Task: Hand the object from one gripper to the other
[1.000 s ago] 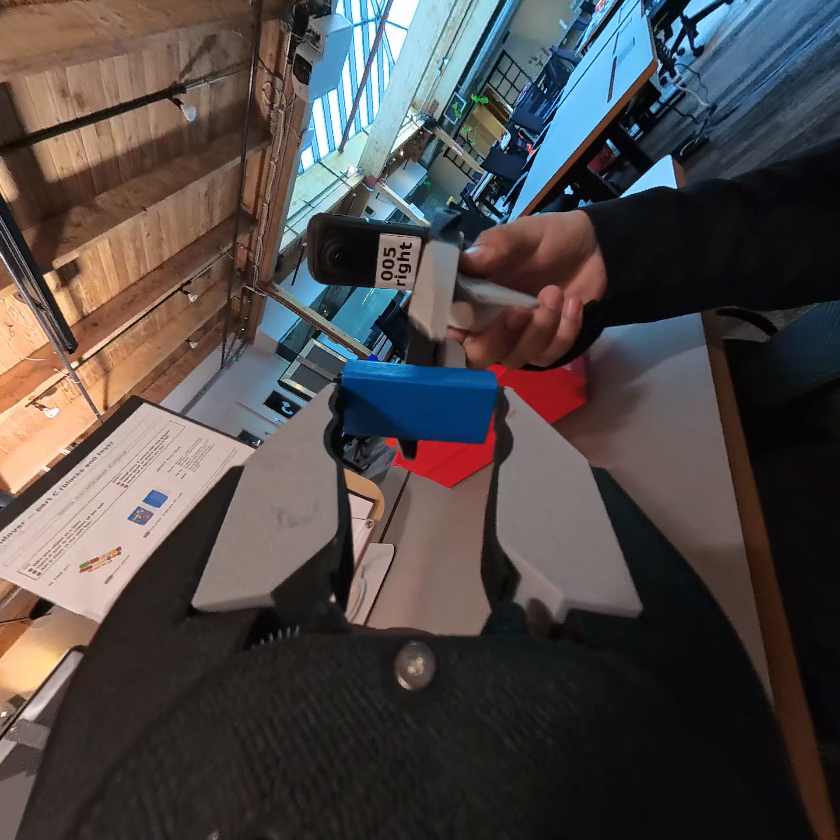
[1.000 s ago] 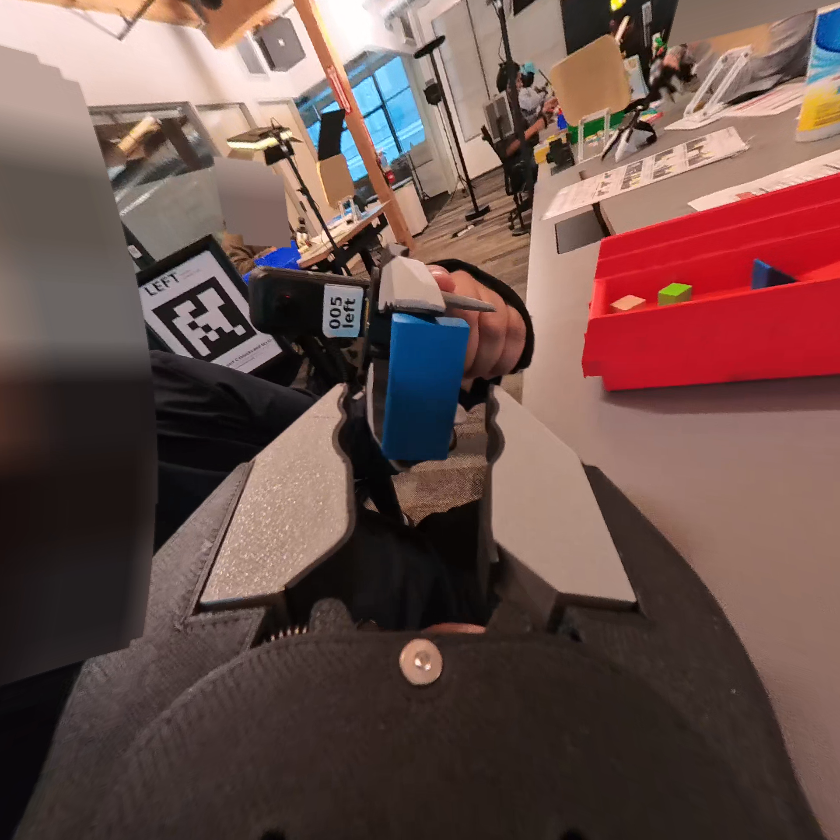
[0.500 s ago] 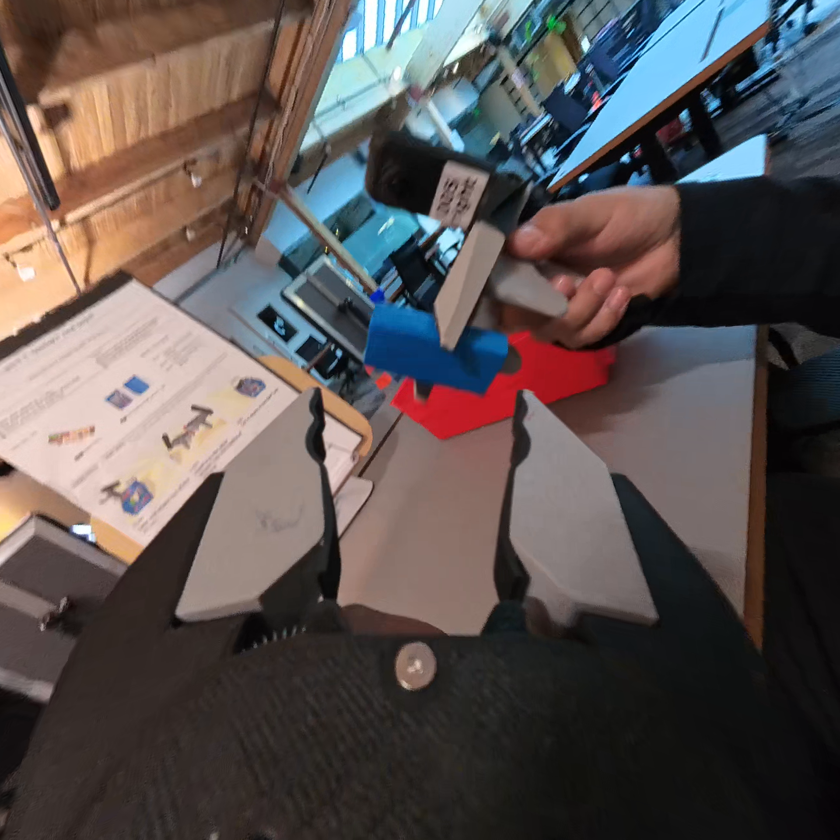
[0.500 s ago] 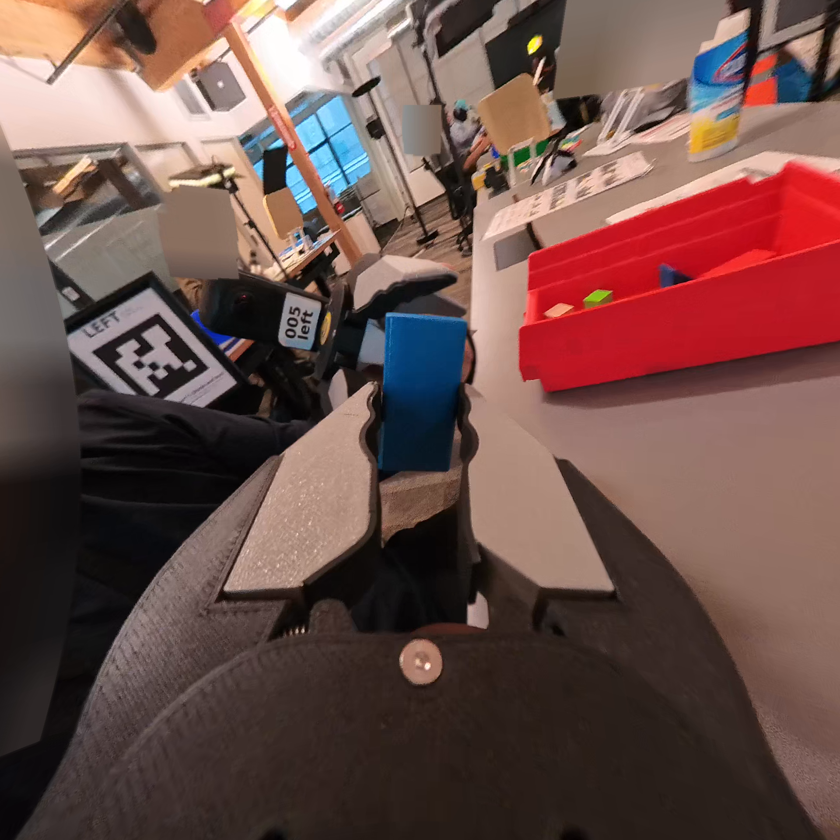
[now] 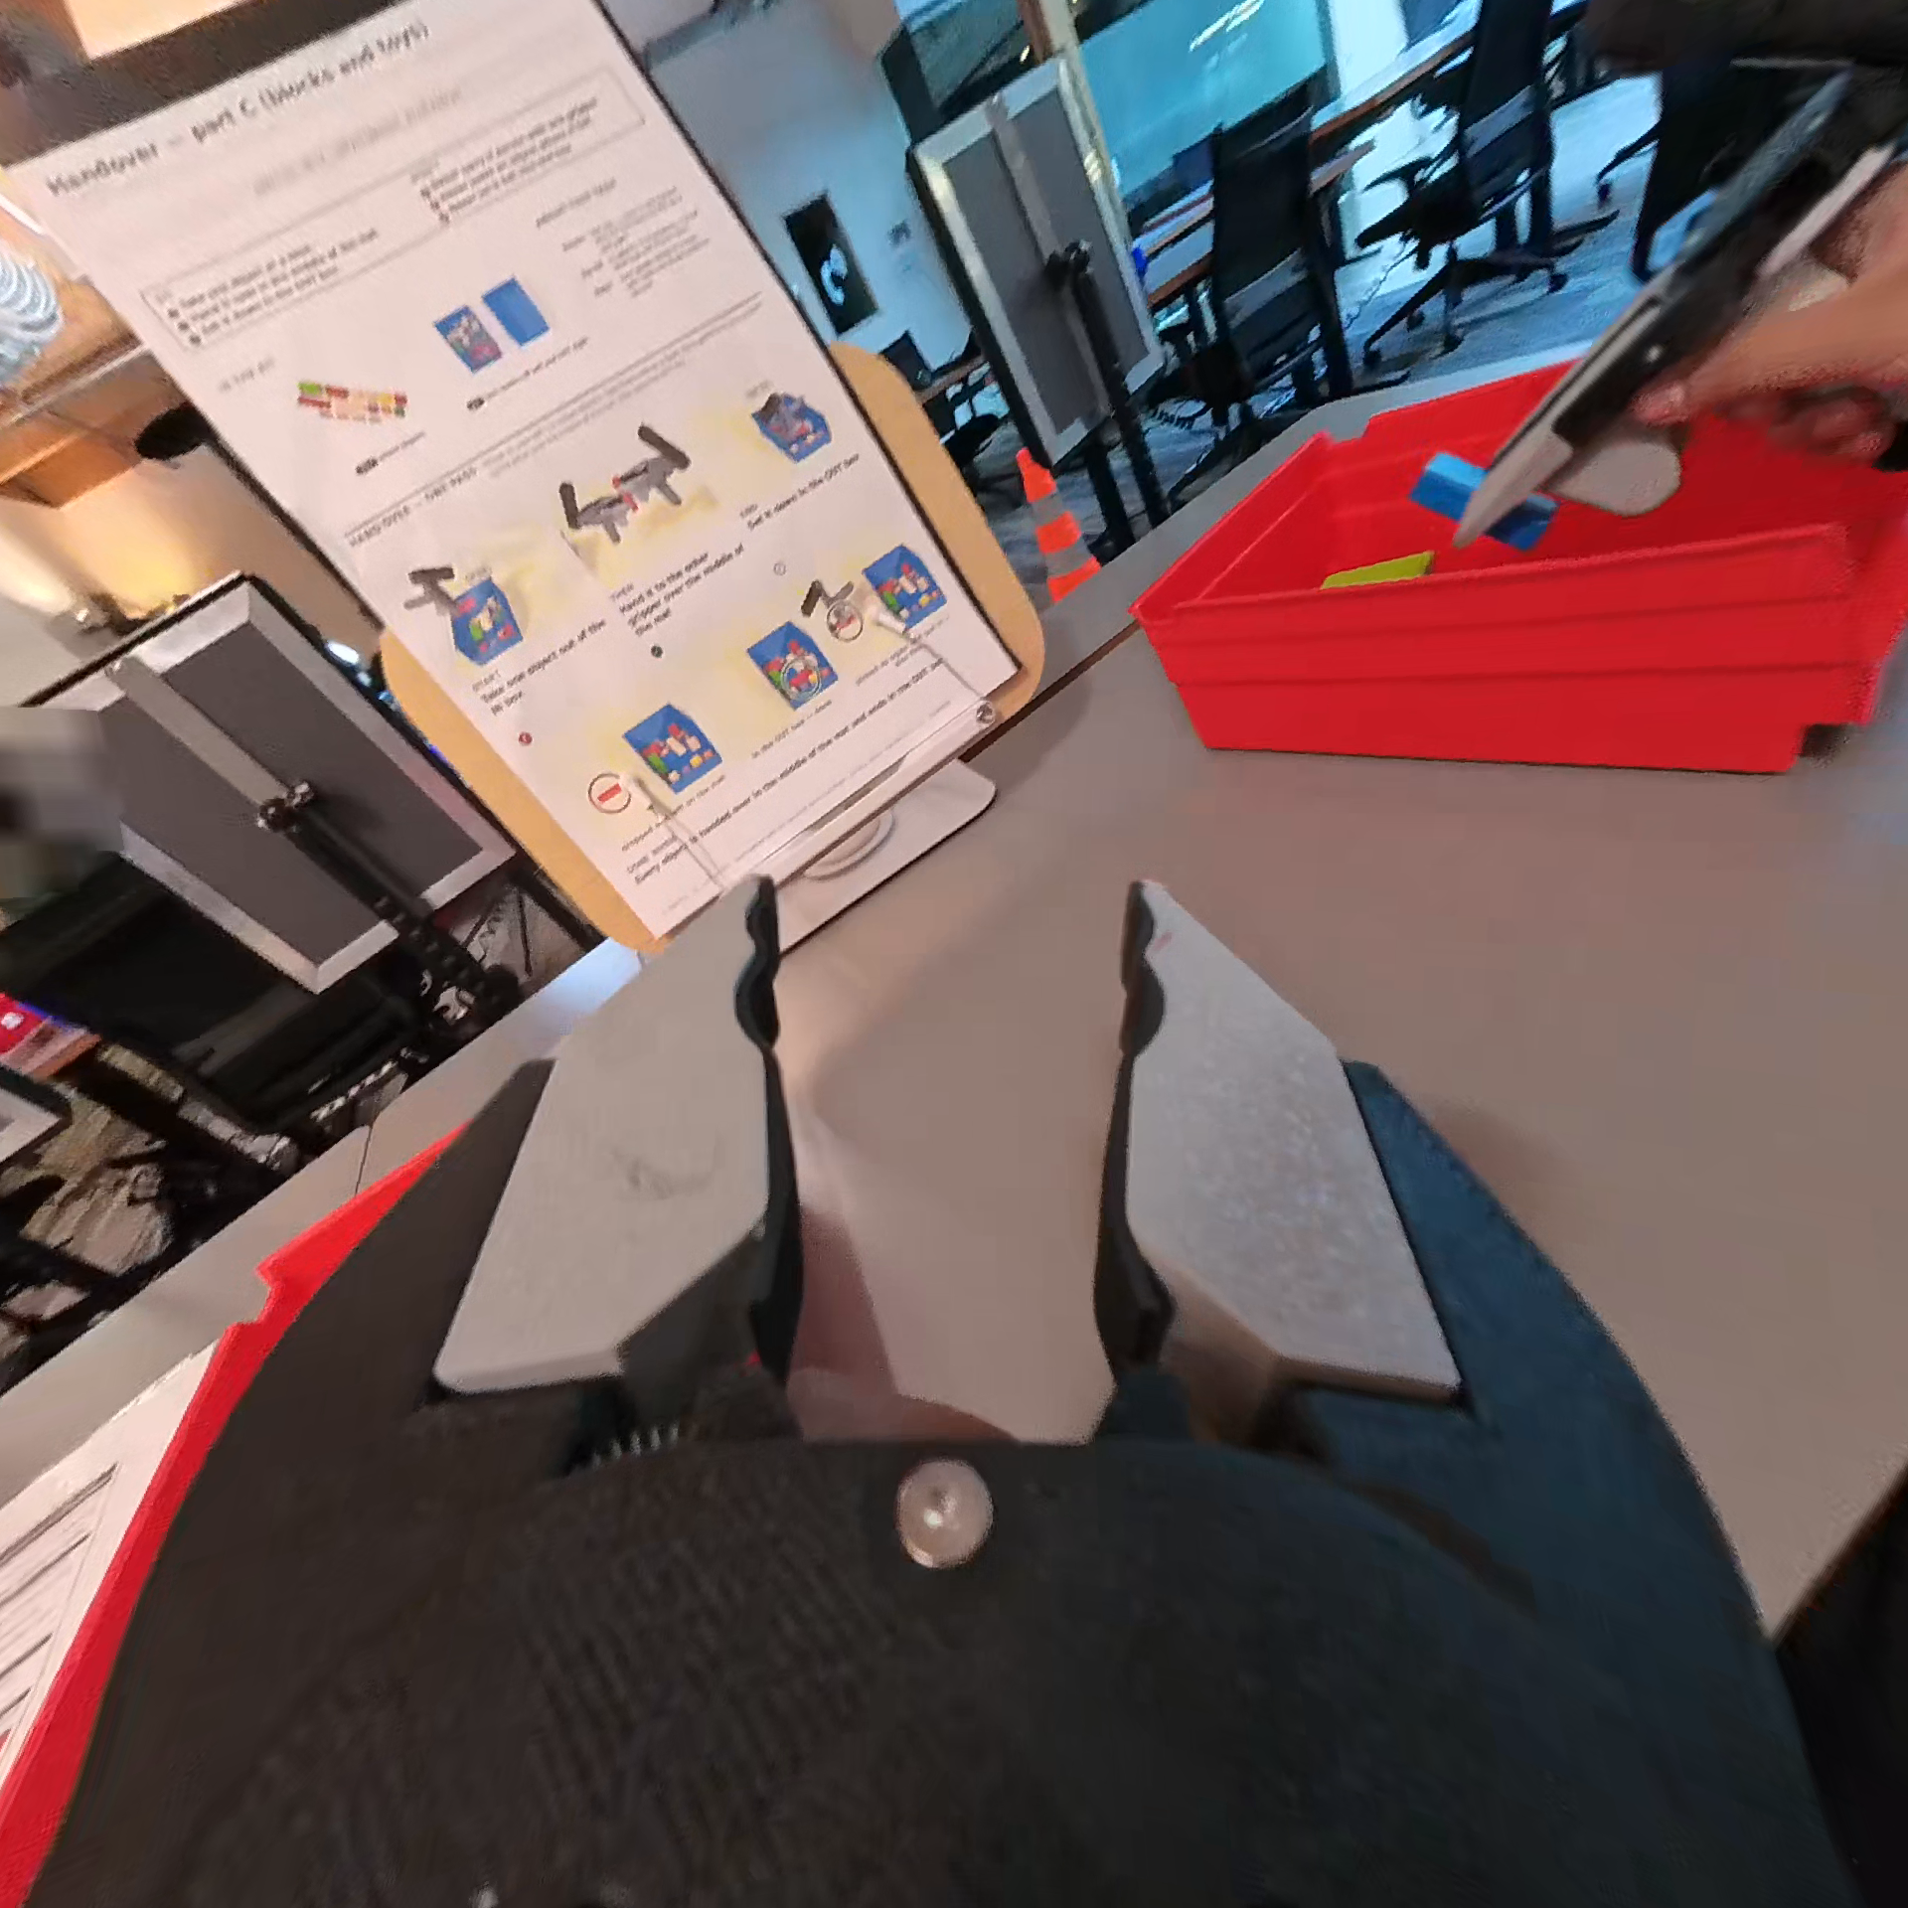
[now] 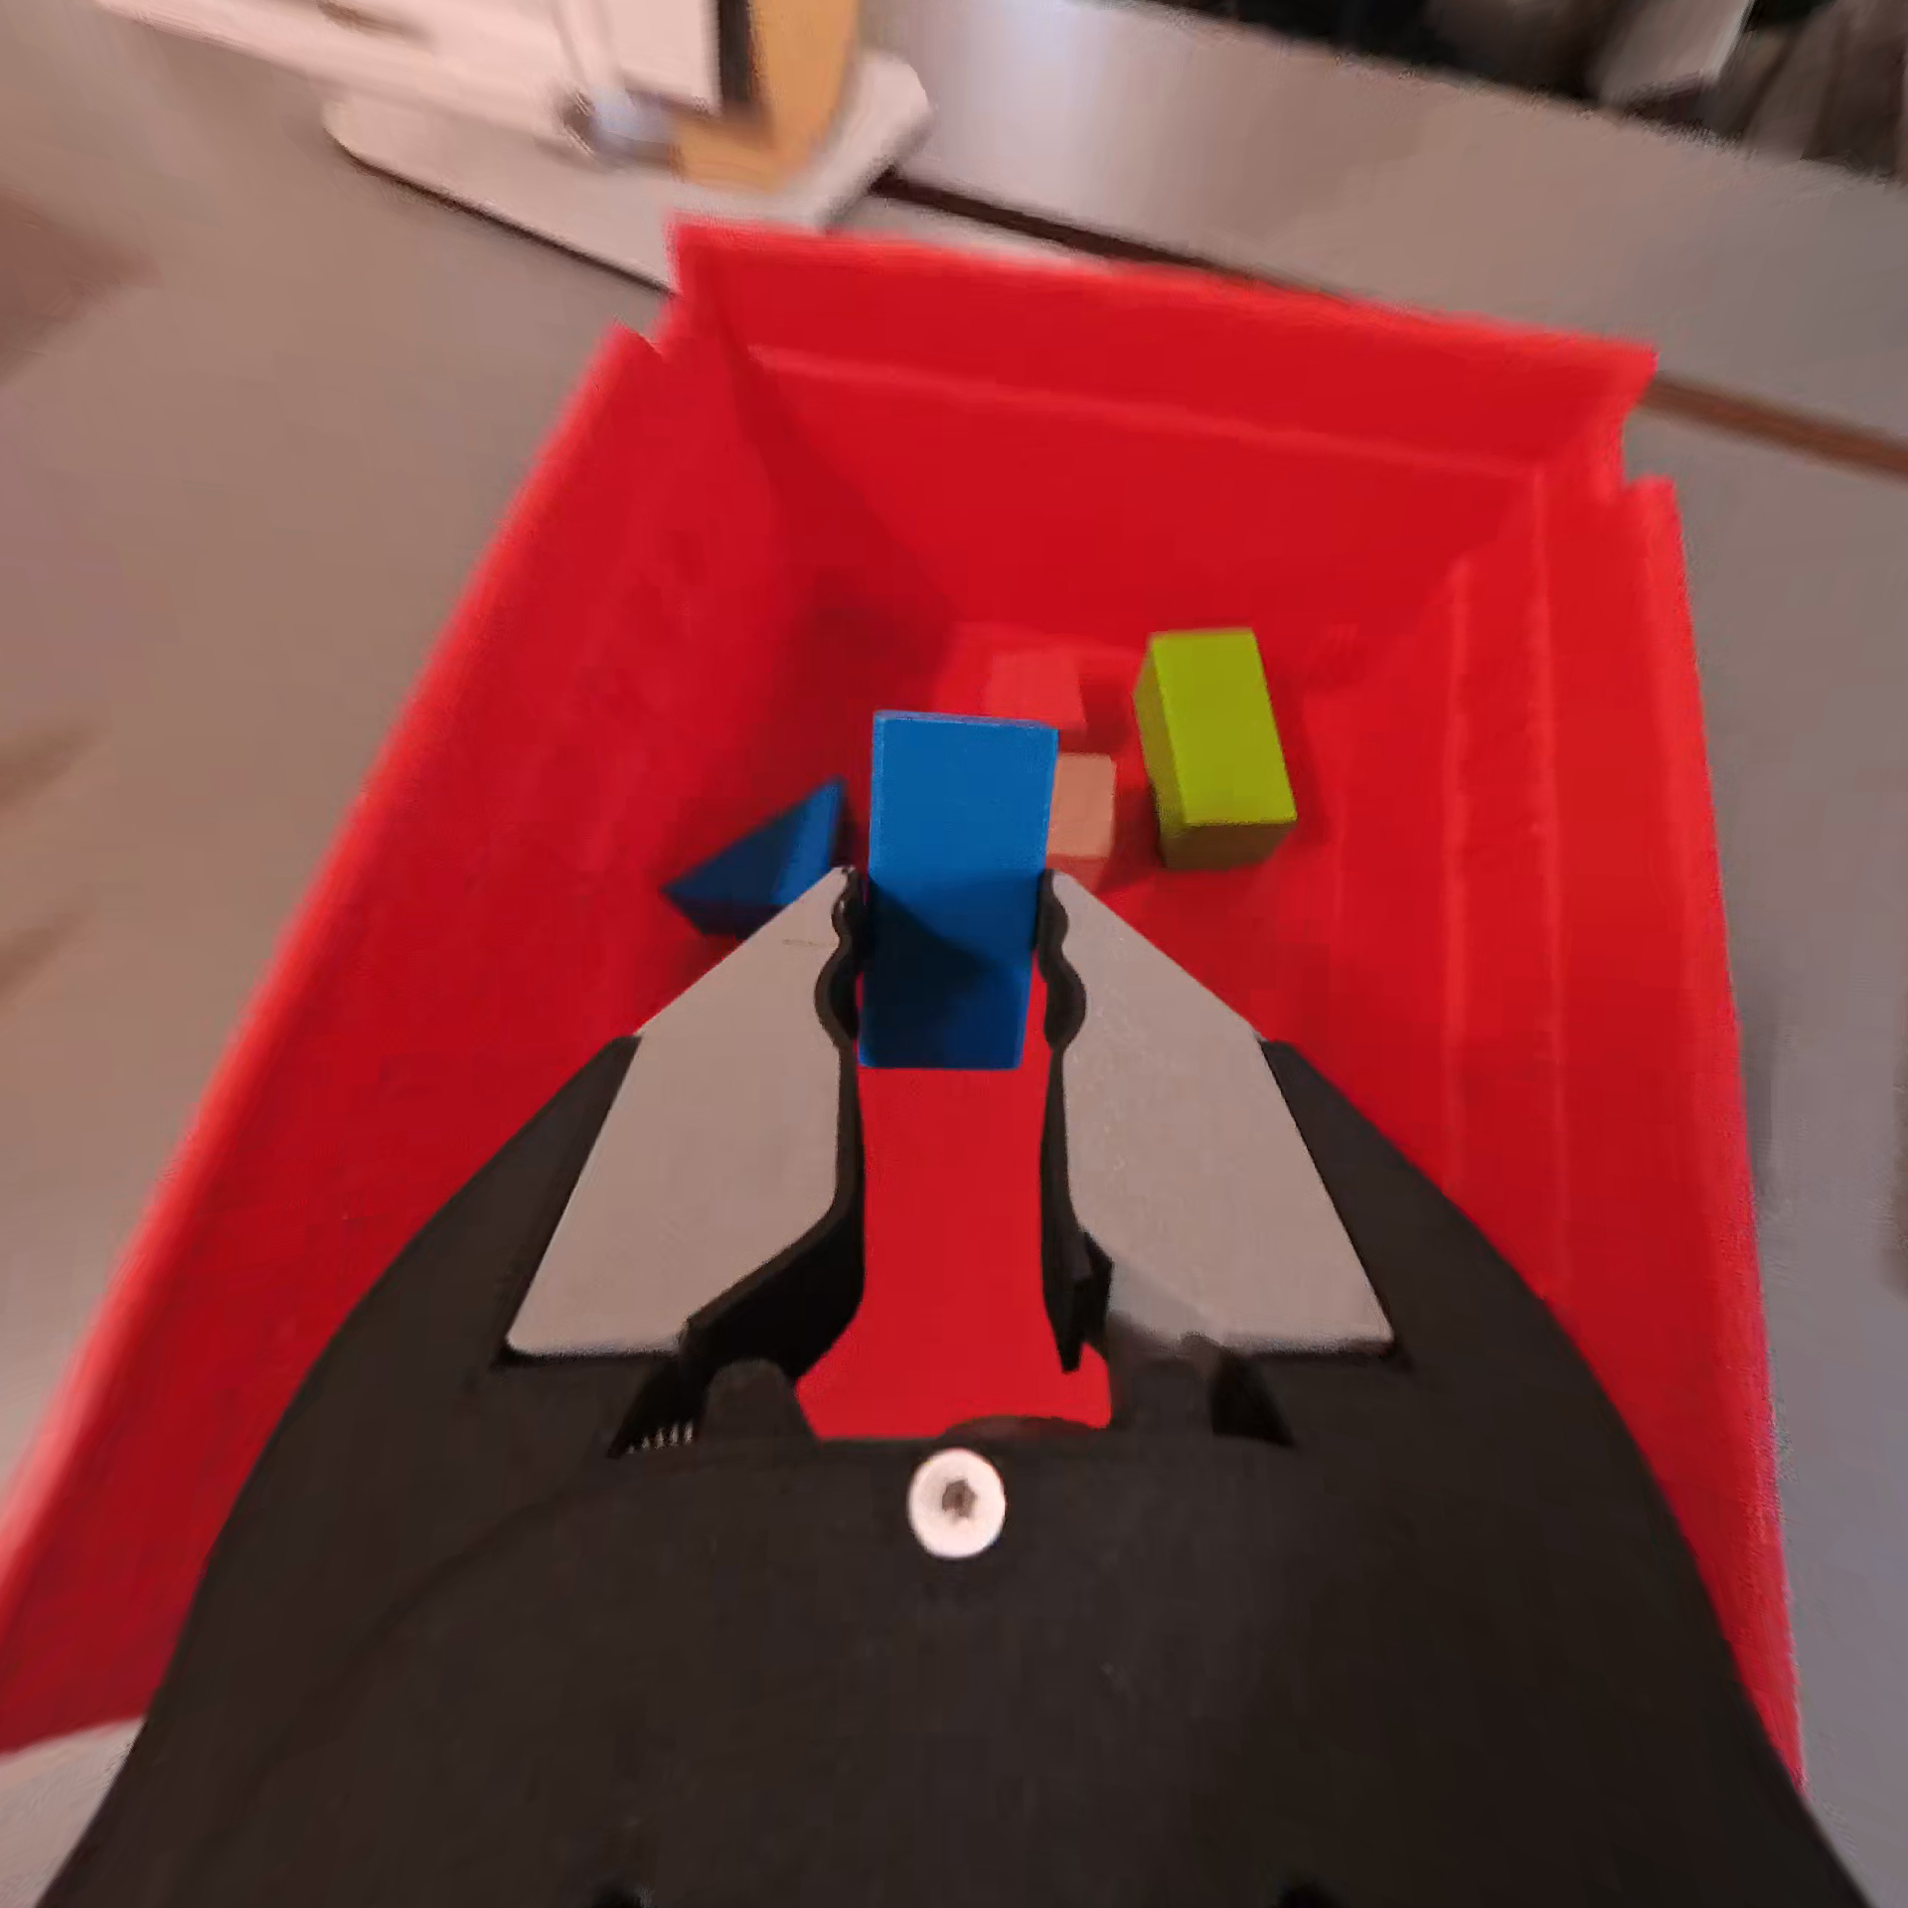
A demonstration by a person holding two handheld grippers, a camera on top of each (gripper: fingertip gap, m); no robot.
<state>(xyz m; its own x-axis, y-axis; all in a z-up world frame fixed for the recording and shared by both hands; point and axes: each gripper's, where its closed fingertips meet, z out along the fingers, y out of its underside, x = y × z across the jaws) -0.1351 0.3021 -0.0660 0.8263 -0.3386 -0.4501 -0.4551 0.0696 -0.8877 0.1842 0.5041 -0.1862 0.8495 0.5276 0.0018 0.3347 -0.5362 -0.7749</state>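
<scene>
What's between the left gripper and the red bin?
Only bare grey tabletop lies between the open left gripper and the red plastic bin, as the left wrist view shows.

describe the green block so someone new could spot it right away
Look inside the red bin on the grey table. The green block lies near the far end, right of the small tan cube. It is the only lime-green piece, a rectangular brick.

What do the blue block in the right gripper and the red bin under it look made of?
Blue block: probably painted wood, with a flat matte colour and crisp square edges; solid plastic is possible. Red bin: likely moulded plastic, with thin uniform walls, a stepped rim and a slight sheen.
</scene>
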